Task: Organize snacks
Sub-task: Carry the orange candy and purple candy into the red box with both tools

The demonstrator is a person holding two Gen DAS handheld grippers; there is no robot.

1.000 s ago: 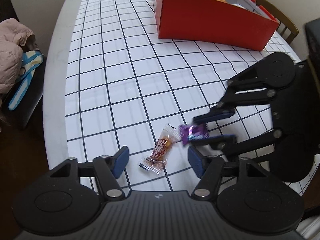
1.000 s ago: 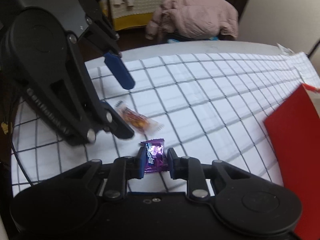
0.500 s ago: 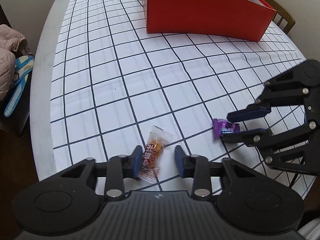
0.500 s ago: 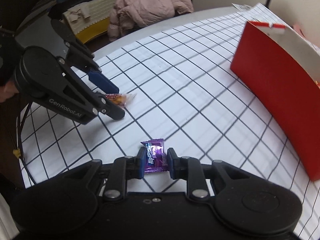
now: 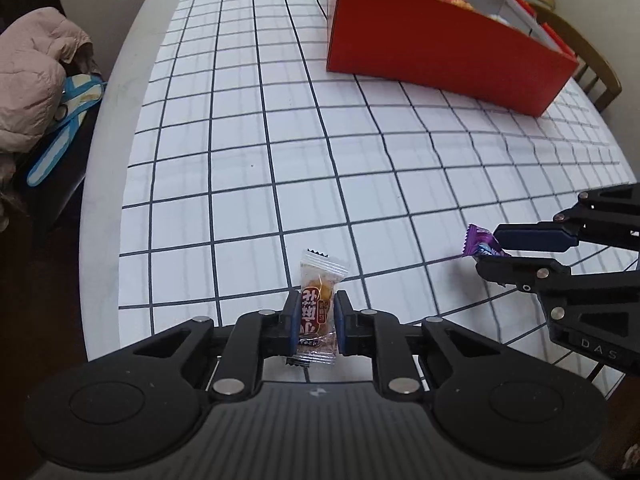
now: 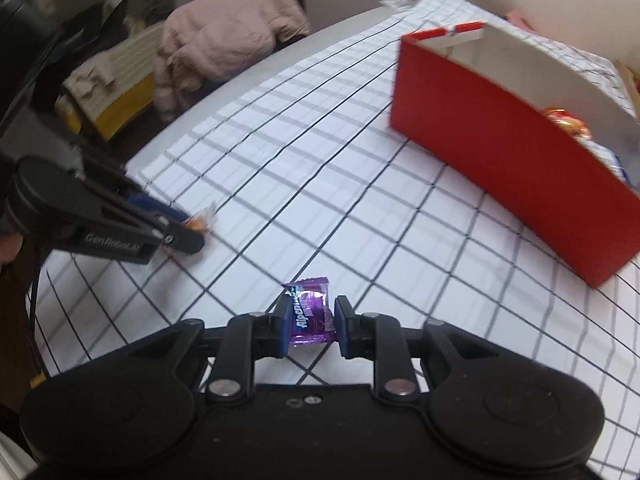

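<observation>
A clear-wrapped brown and orange candy [image 5: 320,276] lies on the checked tablecloth [image 5: 248,184] near the front edge. My left gripper [image 5: 317,302] is finishing closing on it, and its blue pads press the wrapper from both sides. To the right, my right gripper [image 5: 491,255] is shut on a purple candy [image 5: 478,241] held above the cloth. In the right wrist view the purple candy [image 6: 309,312] sits between the pads of the right gripper [image 6: 311,314]. The left gripper [image 6: 191,229] is low at the left there, on the orange candy [image 6: 200,220]. The red box [image 5: 440,52] stands at the far right.
The red box [image 6: 500,152] is open on top, with orange-wrapped snacks [image 6: 568,124] inside. A pink jacket [image 5: 28,76] and a blue-strapped bag [image 5: 60,136] lie off the table's left edge. A wooden chair [image 5: 592,68] stands behind the box.
My left gripper has gone from wide open to shut on the orange candy. The right gripper has carried the purple candy up and away to the right, rolling as it went.
</observation>
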